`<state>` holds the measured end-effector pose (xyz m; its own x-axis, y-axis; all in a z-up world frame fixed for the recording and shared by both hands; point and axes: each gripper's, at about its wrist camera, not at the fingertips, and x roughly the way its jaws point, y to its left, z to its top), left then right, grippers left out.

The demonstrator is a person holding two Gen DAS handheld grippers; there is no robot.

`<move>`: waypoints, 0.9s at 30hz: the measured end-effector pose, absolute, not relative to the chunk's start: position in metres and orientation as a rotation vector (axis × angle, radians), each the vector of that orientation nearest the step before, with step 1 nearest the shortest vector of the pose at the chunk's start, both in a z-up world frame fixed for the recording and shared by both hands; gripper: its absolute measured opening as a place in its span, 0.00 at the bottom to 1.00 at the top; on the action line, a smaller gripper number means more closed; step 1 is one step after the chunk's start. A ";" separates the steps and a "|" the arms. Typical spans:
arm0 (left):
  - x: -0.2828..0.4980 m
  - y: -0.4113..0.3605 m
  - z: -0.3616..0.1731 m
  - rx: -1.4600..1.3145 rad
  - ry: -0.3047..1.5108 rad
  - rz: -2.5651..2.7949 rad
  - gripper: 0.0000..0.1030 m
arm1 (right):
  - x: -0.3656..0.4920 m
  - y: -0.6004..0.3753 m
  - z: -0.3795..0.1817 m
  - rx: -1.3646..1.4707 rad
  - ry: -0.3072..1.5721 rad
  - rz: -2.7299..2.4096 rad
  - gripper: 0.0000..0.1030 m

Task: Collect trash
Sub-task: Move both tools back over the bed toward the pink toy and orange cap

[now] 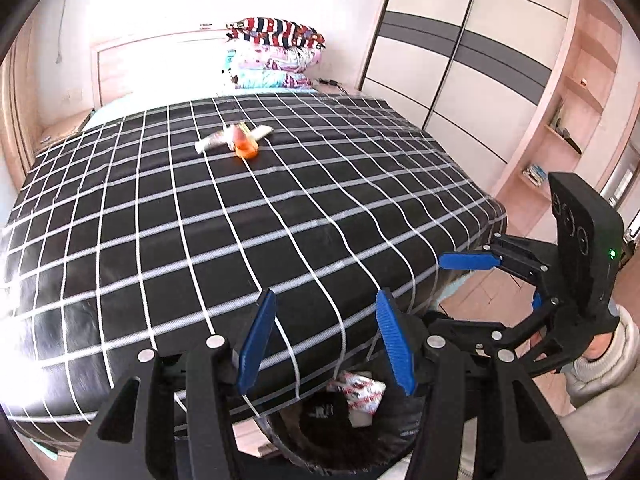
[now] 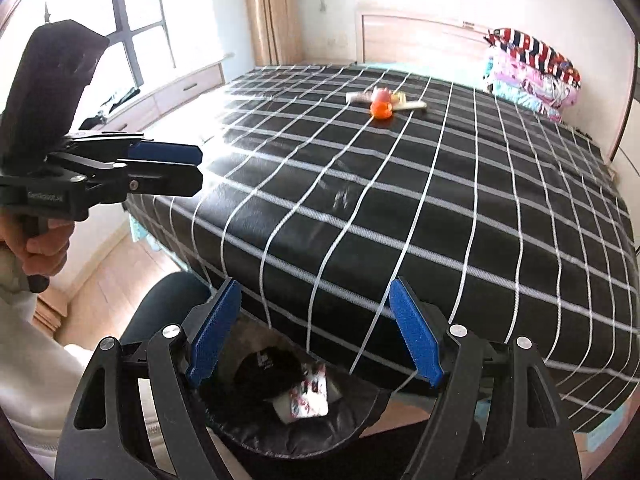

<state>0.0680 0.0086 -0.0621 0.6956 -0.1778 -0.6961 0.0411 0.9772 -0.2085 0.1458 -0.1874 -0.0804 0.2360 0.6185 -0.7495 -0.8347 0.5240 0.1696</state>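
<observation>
Daylight enters through the window [image 2: 132,20] at my far left and floods both views. It burns out the headboard [image 1: 160,64] and wall, and throws glare across the bedspread [image 2: 248,128] on its left side. Fisheye distortion bends the wardrobe [image 1: 460,60] lines and darkens the corners. The far trash [image 1: 240,140] appears slightly soft.

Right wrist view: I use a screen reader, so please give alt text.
The open right gripper hovers over a bin holding a wrapper at the foot of a bed. More trash lies mid-bed, and the left gripper enters from the left.
</observation>
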 end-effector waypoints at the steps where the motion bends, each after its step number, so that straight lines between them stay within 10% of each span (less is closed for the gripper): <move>1: 0.071 0.011 -0.060 -0.185 0.789 -0.121 0.49 | 0.148 -0.186 -0.079 -0.290 0.866 1.014 0.74; 27: 0.161 0.100 -0.027 -0.253 0.675 -0.077 0.49 | 0.249 -0.095 -0.050 -0.323 0.750 1.012 0.66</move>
<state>0.1608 0.0998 -0.0274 0.7790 -0.1517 -0.6083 -0.0117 0.9666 -0.2560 0.2493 -0.0951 -0.0499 0.3117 0.6450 -0.6977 -0.8551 0.5106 0.0900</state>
